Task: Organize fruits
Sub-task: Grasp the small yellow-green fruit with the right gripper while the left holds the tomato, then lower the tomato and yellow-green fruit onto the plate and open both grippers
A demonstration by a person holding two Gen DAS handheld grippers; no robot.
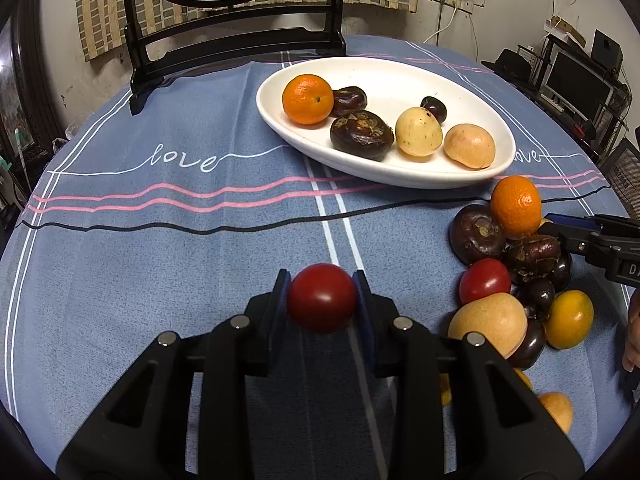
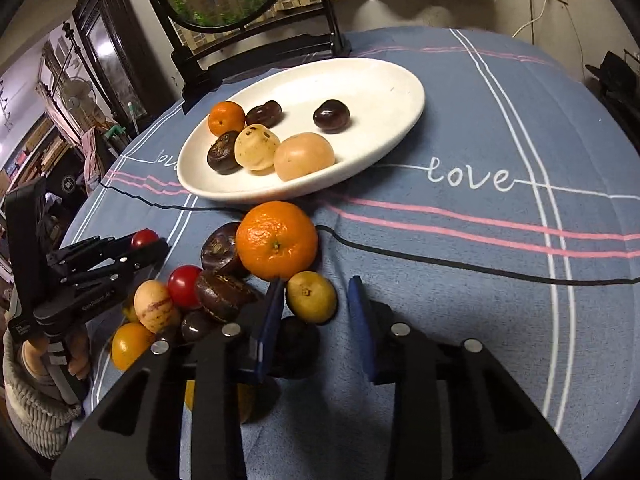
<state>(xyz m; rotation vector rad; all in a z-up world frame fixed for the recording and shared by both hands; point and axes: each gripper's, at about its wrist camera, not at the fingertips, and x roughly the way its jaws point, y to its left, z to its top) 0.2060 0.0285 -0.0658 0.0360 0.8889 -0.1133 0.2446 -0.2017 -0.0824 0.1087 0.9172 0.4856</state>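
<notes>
1. We are pinching a red cherry tomato in the left gripper, with both blue pads pressing on its sides. It is being held just above the blue tablecloth, on the near side of the white oval plate.
2. We are holding the right gripper at the edge of the loose pile. Its jaws are standing a little apart around a small yellow-green fruit.
3. One pad is touching that fruit. A strip of cloth is showing between the fruit and the other pad, so we are not gripping it.
4. The pile is lying on the cloth, just in front of the plate. It holds a big mandarin, dark brown fruits, a second red tomato, a pale speckled fruit and some yellow ones, all touching one another.
5. The plate is carrying six pieces: a mandarin at one end, three dark brown fruits and two pale ones (these look yellowish and peach-coloured).
6. A black-framed round stand is standing on the table behind the plate.
</notes>
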